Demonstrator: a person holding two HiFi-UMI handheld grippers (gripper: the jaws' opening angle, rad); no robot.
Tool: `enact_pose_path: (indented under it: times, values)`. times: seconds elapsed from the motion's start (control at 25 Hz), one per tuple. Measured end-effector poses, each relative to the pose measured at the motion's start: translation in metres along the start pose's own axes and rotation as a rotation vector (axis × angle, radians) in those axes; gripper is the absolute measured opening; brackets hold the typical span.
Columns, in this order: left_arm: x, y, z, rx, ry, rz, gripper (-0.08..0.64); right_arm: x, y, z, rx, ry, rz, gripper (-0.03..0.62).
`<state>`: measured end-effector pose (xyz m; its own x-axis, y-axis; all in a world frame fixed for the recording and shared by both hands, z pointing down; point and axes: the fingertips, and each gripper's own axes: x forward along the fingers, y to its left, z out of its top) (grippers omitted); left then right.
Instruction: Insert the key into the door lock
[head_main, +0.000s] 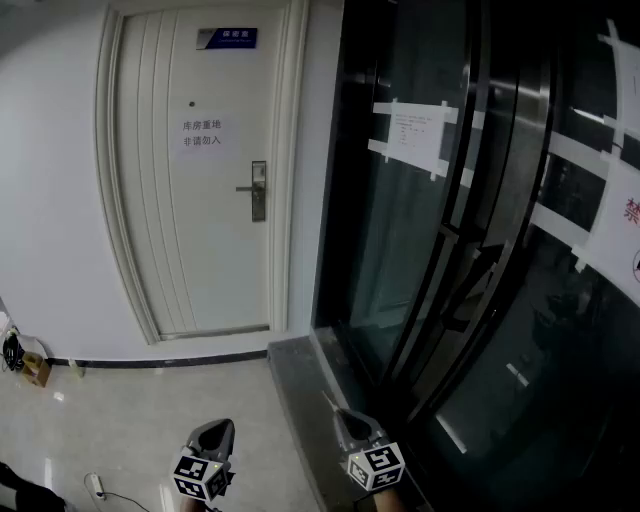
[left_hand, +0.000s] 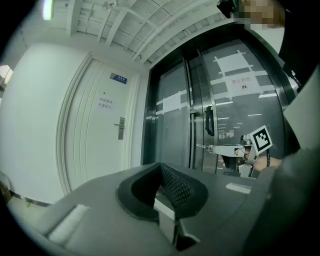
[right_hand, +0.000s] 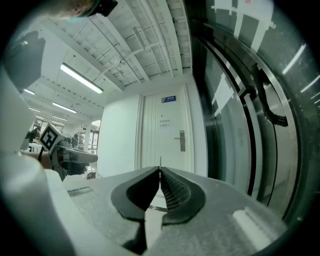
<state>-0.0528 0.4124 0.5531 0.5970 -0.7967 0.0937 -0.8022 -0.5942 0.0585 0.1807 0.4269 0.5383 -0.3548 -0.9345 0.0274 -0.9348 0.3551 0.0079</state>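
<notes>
The white door (head_main: 190, 170) stands ahead, with its metal lock plate and lever handle (head_main: 258, 190) at mid height; the lock also shows small in the left gripper view (left_hand: 120, 128) and in the right gripper view (right_hand: 182, 140). My right gripper (head_main: 340, 415) is shut on a thin key (right_hand: 160, 161), whose tip sticks out past the jaws and points level at the door from far off. The left gripper view shows that key (left_hand: 202, 146) from the side. My left gripper (head_main: 215, 430) hangs low beside it, shut with nothing held (left_hand: 161, 166).
Dark glass doors (head_main: 480, 230) with taped paper sheets fill the right side. A grey stone threshold (head_main: 300, 370) runs along their foot. A paper notice (head_main: 201, 133) hangs on the white door. A small box (head_main: 36, 368) and a cable (head_main: 95, 487) lie on the floor at left.
</notes>
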Motion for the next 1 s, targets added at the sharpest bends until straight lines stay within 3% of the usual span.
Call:
enact_pose_path:
  times: [0.4,1.0]
  values:
    - [0.007,0.001,0.010,0.000,-0.015,0.008,0.002,0.000,-0.007,0.008,0.012,-0.024,0.010,0.009]
    - [0.028,-0.014,0.017,-0.004,-0.013,0.077,0.002,0.004,-0.037,0.007,0.015,-0.030,0.079,0.009]
